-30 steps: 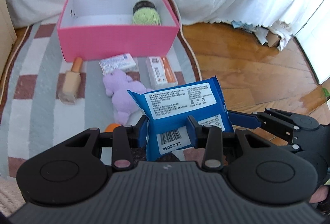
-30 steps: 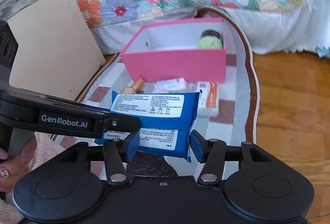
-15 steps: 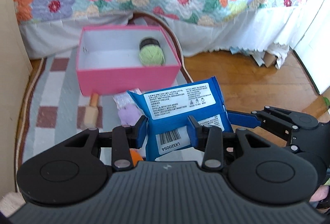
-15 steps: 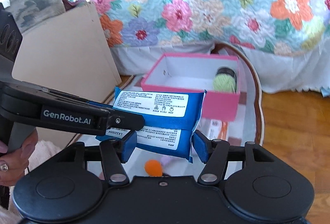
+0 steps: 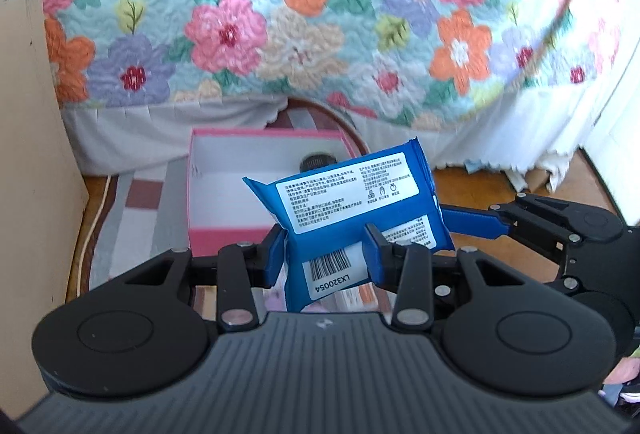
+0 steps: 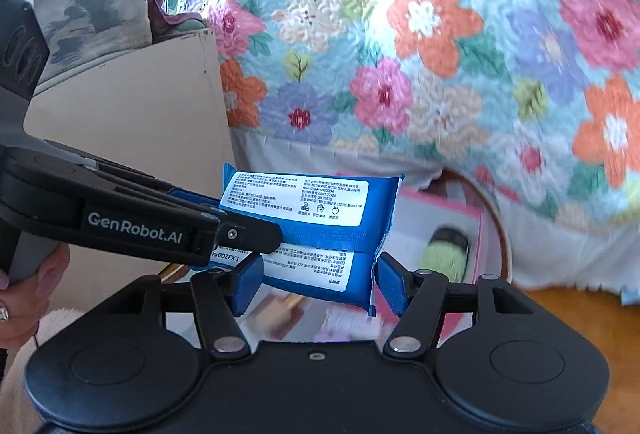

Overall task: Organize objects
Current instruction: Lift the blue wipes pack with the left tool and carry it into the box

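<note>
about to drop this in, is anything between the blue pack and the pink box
Nothing visible blocks the way. The blue pack hangs in the air, pinched by the left gripper, with the open pink box just beyond and below it. Inside the box, only a ball of green yarn sits at one end; the rest looks free.

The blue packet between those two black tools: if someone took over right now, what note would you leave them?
Left gripper: fingers shut on the blue plastic wipes packet, holding it in the air on the near side of the pink cardboard box.
Right gripper: its fingers have just been opening; they flank the same packet and seem not to press it.
Done: a green yarn ball lies in the box.
Left: probably the packet goes into the box, then the blurred small items on the striped rug.
</note>
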Demonstrator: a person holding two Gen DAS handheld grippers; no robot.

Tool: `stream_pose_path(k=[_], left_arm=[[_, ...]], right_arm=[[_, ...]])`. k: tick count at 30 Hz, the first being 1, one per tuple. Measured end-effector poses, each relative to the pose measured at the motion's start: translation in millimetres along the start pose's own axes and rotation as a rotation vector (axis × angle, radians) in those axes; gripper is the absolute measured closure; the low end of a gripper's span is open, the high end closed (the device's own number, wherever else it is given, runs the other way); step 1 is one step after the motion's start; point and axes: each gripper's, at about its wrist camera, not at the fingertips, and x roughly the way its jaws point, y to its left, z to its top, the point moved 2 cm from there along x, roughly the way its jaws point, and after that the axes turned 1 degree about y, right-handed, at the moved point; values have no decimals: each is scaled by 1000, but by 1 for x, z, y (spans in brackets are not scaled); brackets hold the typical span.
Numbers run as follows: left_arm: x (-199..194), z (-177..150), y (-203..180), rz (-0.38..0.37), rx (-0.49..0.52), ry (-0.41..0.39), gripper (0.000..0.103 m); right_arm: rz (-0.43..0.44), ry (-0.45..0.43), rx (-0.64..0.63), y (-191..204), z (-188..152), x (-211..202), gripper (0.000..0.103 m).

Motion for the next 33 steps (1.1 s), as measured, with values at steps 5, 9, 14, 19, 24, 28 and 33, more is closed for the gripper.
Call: stream_pose_path(k=[5,9,14,19,24,28,33], left_arm=[[30,38,21,-21,-42,-2,65],[74,59,41,-33,-81,26,64],[144,67,54,-17,-96,115,63],[214,58,71,10,-122,195,62],[269,41,85,30,-154,259,63],[298,29,94,35,-167,310,63],[324,23,104,36,-186,358,64]], right_arm=[[8,9,10,-16,38,31,35],[13,32,21,-37,56,67,35],[42,88,103,-72,50,126,36],[79,148,191,-103,24,186,40],[115,210,299,-130,-4,239,43],[120,265,346,-140,-19,270,44],[113,343,359,-145,-30,299,44]])
